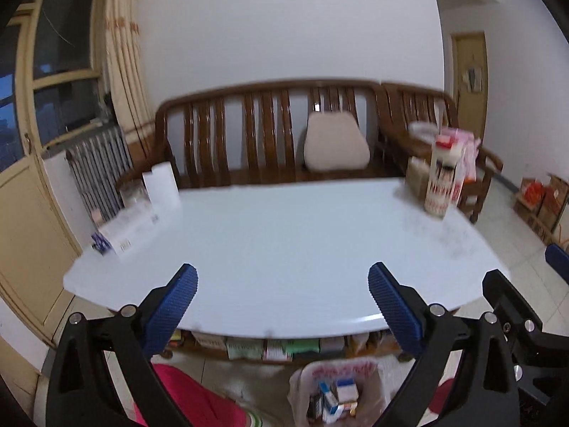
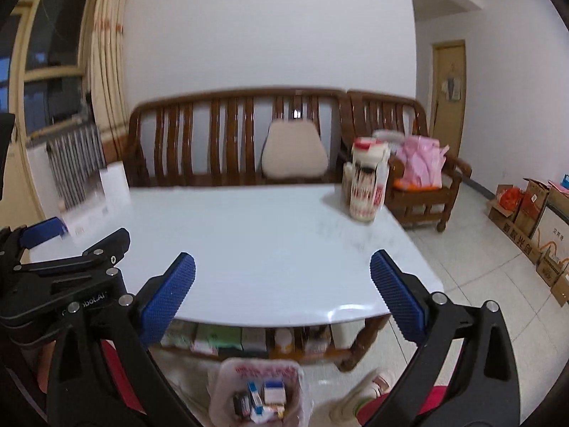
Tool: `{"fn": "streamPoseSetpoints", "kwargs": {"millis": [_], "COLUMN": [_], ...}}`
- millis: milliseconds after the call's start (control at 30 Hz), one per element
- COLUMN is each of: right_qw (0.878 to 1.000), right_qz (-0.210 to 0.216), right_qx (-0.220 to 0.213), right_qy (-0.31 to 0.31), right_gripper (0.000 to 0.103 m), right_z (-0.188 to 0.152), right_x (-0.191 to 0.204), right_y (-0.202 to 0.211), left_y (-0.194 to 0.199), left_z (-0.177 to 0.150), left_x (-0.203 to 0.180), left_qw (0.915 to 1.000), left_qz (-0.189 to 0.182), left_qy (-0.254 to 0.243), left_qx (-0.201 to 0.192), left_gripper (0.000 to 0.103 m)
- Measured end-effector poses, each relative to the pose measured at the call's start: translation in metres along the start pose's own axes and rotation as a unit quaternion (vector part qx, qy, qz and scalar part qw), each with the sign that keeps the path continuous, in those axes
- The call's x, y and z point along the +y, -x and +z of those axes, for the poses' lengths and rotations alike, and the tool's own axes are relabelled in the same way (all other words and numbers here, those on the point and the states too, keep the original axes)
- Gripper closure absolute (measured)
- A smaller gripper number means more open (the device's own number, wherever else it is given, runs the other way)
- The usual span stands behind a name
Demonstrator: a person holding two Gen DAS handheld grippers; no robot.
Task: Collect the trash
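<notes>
A bin lined with a white plastic bag (image 1: 336, 393) stands on the floor in front of the table; it also shows in the right wrist view (image 2: 261, 395). Small boxes and wrappers (image 1: 338, 396) lie inside it. My left gripper (image 1: 282, 290) is open and empty, above the near edge of the white table (image 1: 284, 235). My right gripper (image 2: 282, 284) is open and empty, beside the left one, also over the near table edge (image 2: 249, 249). The left gripper's frame (image 2: 71, 267) shows at the left of the right wrist view.
A red-and-white carton (image 1: 442, 178) stands at the table's far right. White boxes (image 1: 142, 213) sit at its far left. A wooden bench (image 1: 266, 131) with a cushion stands behind. Items fill the shelf under the table (image 1: 270, 347). Cardboard boxes (image 2: 533, 213) line the right wall.
</notes>
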State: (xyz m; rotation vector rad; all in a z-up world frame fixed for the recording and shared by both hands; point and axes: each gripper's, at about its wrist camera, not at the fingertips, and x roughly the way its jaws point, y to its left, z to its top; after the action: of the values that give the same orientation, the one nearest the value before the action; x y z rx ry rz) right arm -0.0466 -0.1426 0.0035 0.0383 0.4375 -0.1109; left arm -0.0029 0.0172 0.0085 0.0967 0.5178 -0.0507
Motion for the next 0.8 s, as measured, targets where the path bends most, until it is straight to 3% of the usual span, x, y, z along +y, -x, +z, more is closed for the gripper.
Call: {"fn": "streamPoseSetpoints", "kwargs": {"millis": [133, 300, 500, 800], "right_qw": [0.999, 0.997, 0.996, 0.996], "right_qz": [-0.017, -0.029, -0.039, -0.034], "right_qx": [-0.043, -0.073, -0.085, -0.084], "right_qy": [-0.001, -0.003, -0.009, -0.024], "right_gripper": [0.007, 0.007, 0.007, 0.007], "right_z": [0.015, 0.023, 0.023, 0.027], "right_x": [-0.001, -0.005, -0.009, -0.015], "right_y": [0.026, 0.048, 0.06, 0.064], "left_y": [0.027, 0.045, 0.058, 0.061], "left_z": [0.014, 0.021, 0.023, 0.02], "left_x": [0.003, 0.004, 0.006, 0.0], "left_qw": [0.9992, 0.9983, 0.9984, 0.9983], "left_qz": [0.007, 0.02, 0.006, 0.015], "left_qy": [0.003, 0.018, 0.018, 0.008], "left_qx": [-0.04, -0.052, -0.054, -0.055], "left_gripper": [0.008, 0.008, 0.008, 0.008]}}
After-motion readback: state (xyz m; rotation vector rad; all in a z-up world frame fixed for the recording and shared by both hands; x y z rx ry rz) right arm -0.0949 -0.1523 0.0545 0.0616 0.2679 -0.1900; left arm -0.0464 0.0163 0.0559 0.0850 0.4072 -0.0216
